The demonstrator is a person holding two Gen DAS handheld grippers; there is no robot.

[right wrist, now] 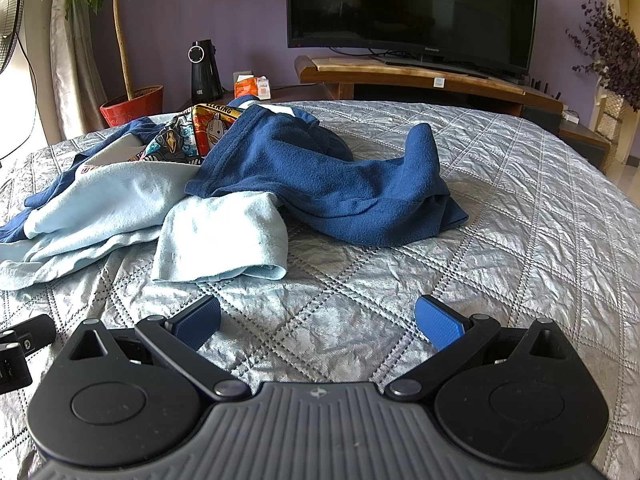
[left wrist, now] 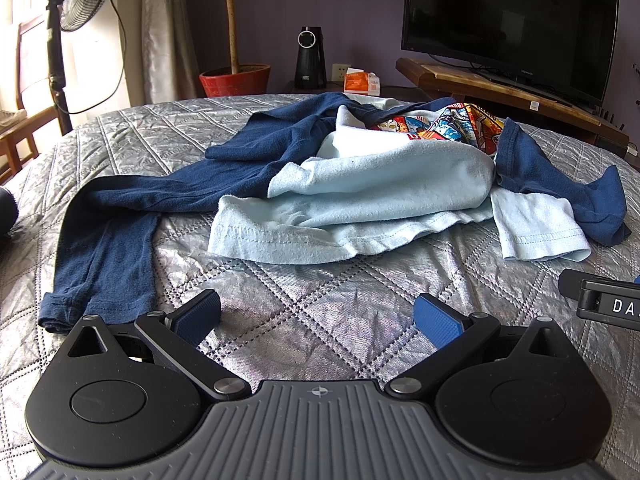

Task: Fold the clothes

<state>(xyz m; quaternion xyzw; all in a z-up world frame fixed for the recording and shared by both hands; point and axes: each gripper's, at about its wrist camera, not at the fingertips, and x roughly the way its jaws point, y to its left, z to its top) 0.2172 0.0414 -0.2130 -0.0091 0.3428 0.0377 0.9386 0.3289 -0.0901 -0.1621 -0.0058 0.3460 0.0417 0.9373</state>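
Observation:
A crumpled shirt [left wrist: 360, 184] lies on the silver quilted bed [left wrist: 304, 304]. Its body is light blue, its long sleeves navy, and a colourful cartoon print [left wrist: 452, 124] shows at the far side. One navy sleeve [left wrist: 104, 256] runs toward the near left. In the right wrist view the other navy sleeve [right wrist: 340, 180] is bunched up beside a light blue hem flap [right wrist: 224, 236]. My left gripper [left wrist: 318, 318] is open above bare quilt, short of the hem. My right gripper [right wrist: 318, 318] is open too, in front of the flap, holding nothing.
Beyond the bed stand a television [left wrist: 508, 24] on a wooden stand [left wrist: 492, 88], a potted plant in a red pot [left wrist: 236, 80], a black speaker [left wrist: 310, 56], an orange tissue box [left wrist: 362, 82] and a fan [left wrist: 76, 0]. The other gripper's edge [left wrist: 608, 300] shows at right.

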